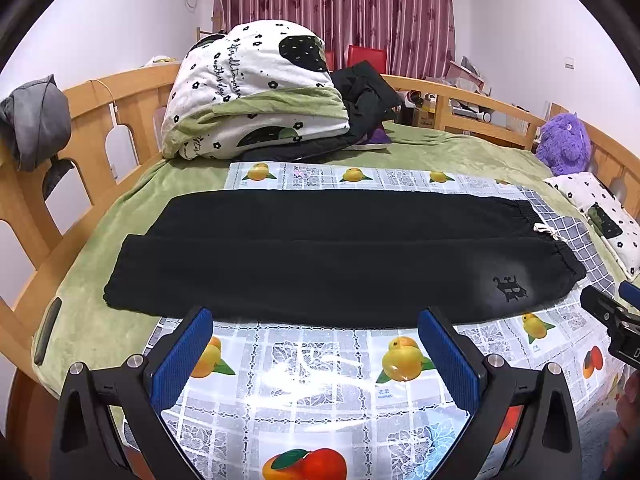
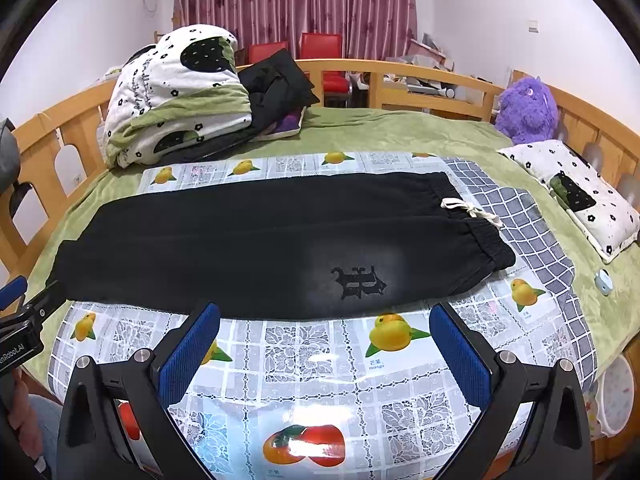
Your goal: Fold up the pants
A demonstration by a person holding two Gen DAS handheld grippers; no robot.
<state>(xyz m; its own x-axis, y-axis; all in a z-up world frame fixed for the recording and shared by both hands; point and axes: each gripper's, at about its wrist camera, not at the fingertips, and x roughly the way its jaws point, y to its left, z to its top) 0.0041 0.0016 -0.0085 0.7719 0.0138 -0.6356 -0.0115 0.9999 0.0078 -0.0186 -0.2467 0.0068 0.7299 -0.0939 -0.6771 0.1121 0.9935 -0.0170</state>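
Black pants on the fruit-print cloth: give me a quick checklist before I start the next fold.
1. Black fleece pants lie flat, legs stacked lengthwise: ok.
2. Left claw open, empty, over the glossy fruit-print plastic tablecloth, short of the pants' near edge: ok.
3. Right claw open, empty, also short of the edge: ok.
4. White drawstring trails off the elastic waistband onto the grey checked cloth: not ok, tuck it in first.
5. Cuff end fully on the tablecloth: not ok, it overhangs onto the green blanket.
6. Hidden wrinkles underneath: cannot tell.

Black pants (image 2: 256,240) lie on a fruit-printed mat (image 2: 320,360) over green bedding (image 2: 400,128).
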